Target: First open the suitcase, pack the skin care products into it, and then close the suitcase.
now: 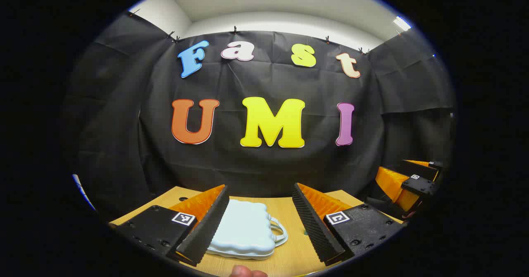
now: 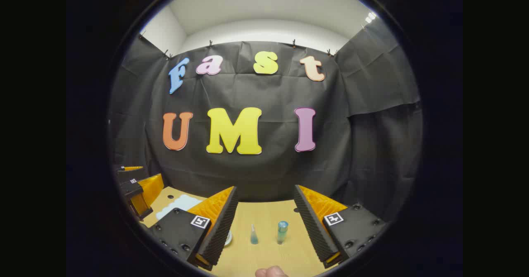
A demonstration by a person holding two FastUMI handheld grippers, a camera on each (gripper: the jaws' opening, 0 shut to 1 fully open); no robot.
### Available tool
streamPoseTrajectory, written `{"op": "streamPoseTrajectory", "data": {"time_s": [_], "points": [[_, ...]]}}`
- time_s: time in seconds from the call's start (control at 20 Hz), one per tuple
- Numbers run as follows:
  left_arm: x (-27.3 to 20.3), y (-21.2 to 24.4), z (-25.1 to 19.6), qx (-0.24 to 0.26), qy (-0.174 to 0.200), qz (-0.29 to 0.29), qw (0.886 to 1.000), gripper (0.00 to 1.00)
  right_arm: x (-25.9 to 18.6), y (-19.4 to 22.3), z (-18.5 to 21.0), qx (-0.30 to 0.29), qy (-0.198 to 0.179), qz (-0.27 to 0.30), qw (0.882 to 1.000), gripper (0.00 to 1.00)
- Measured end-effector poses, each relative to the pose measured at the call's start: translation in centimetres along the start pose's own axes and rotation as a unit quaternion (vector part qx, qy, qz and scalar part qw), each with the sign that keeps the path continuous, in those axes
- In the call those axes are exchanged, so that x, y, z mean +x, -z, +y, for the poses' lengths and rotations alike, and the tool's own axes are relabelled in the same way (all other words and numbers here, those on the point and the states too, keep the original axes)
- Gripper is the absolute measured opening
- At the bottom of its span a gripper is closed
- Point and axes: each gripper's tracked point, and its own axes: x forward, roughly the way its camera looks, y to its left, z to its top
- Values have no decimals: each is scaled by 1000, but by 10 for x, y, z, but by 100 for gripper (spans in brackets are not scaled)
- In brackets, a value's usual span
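— What is seen of the suitcase (image 1: 244, 231) at the lower centre of the left gripper view?
— A smooth, moulded plastic shell, faintly glossy, is shown on a matt wood-grain table (image 1: 289, 256).
— And in the right gripper view?
— Two bottles (image 2: 282, 231) of translucent plastic; ribbed fingers (image 2: 219, 227).

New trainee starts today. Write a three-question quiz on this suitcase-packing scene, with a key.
1. True or false: the suitcase lies closed on the table.
2. In the right gripper view, what stands between the right gripper fingers? A) small cone bottle and capped bottle B) a towel C) a cup
3. Fill in: the left gripper is ____, holding nothing.

Key: 1 true; 2 A; 3 open.
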Motion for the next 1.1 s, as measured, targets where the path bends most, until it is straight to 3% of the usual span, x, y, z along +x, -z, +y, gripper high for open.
{"op": "streamPoseTrajectory", "data": {"time_s": [0.15,0.2,1.1], "points": [[1,-4,-1,3,-1,-5,1000,98,0,2,5,5,-17,5,1000,77],[3,-5,-2,4,0,-5,1000,98,1,1,9,8,-24,4,1000,81],[11,4,-15,9,-9,1,1000,98,21,4,-13,0,-21,9,1000,81]]}}
